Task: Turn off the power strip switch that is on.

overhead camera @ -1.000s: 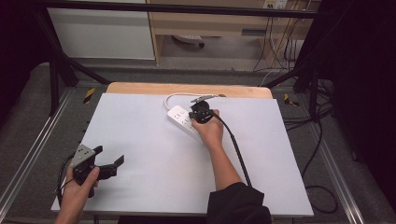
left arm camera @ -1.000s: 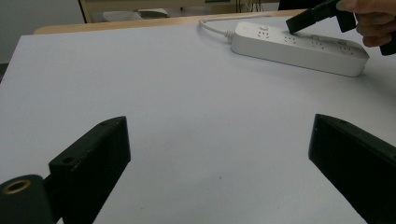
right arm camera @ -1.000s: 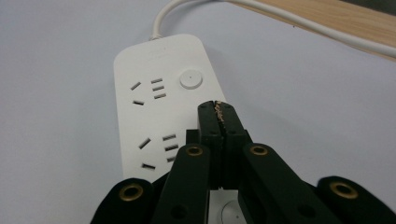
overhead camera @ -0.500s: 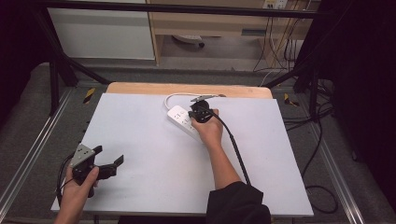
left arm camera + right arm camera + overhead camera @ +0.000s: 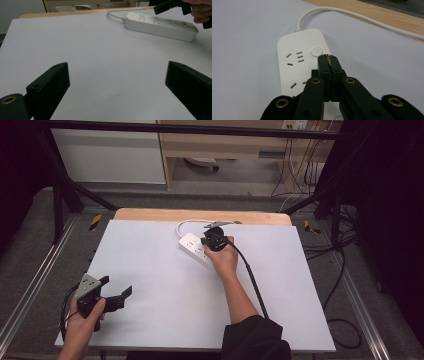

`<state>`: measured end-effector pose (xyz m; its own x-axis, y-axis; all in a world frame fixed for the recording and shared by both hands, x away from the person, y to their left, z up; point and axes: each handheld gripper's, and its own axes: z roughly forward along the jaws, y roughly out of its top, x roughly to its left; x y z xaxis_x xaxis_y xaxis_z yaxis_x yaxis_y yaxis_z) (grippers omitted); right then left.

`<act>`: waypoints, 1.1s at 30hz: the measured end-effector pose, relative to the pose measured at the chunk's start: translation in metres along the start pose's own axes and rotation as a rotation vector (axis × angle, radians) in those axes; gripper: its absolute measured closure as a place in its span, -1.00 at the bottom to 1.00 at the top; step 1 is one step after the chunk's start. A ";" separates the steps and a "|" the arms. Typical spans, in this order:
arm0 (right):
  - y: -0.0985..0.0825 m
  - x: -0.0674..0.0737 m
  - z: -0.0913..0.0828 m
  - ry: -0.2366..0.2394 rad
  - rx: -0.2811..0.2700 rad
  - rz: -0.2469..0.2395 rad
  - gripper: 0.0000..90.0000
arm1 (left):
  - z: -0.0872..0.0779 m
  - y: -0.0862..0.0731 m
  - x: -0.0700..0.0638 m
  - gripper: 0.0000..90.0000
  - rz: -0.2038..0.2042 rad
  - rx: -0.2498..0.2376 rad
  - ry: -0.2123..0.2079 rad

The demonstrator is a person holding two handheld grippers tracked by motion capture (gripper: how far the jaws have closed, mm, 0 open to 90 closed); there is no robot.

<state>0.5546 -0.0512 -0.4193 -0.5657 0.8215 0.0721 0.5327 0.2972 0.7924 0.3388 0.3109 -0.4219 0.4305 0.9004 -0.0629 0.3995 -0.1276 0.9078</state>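
Honestly nothing has budged since the earlier frames. Over on the left, the left gripper [image 5: 114, 295] still hovers near the front-left corner of the white table sheet [image 5: 150, 270], jaws spread wide with nothing between them. Further right, the long white plastic power strip [image 5: 196, 251] lies toward the back, and the right gripper [image 5: 328, 58] stays over it, jaws pressed together, empty, tips right by its round button [image 5: 316, 51].
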 end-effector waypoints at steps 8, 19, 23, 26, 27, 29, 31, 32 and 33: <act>0.002 -0.002 -0.006 0.005 -0.009 0.000 1.00 | 0.001 0.000 0.000 -0.88 -0.001 0.003 0.001; 0.004 -0.003 -0.015 0.017 -0.035 0.015 0.78 | 0.001 0.000 0.000 -0.88 0.003 0.006 0.001; 0.005 -0.004 -0.020 0.027 -0.031 0.014 0.57 | 0.001 -0.001 0.000 -0.88 0.002 0.006 0.002; 0.004 -0.005 -0.024 0.026 -0.036 0.026 0.38 | 0.001 -0.001 0.000 -0.88 0.003 0.006 0.003; 0.004 -0.006 -0.026 0.030 -0.032 0.032 0.33 | 0.001 -0.001 0.000 -0.88 0.002 0.004 0.004; 0.003 -0.007 -0.029 0.025 -0.034 0.034 0.23 | 0.001 -0.001 0.000 -0.88 0.003 0.006 0.004; 0.002 -0.009 -0.032 0.028 -0.039 0.045 0.13 | 0.001 -0.001 0.000 -0.88 0.003 0.006 0.004; 0.002 -0.010 -0.034 0.029 -0.037 0.047 0.08 | 0.001 -0.001 0.000 -0.88 0.005 0.008 0.005; 0.002 -0.010 -0.036 0.030 -0.039 0.047 0.01 | 0.001 -0.001 0.000 -0.88 0.005 0.008 0.005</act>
<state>0.5386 -0.0765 -0.3970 -0.5597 0.8188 0.1274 0.5344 0.2391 0.8107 0.3393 0.3102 -0.4232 0.4283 0.9019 -0.0565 0.4040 -0.1352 0.9047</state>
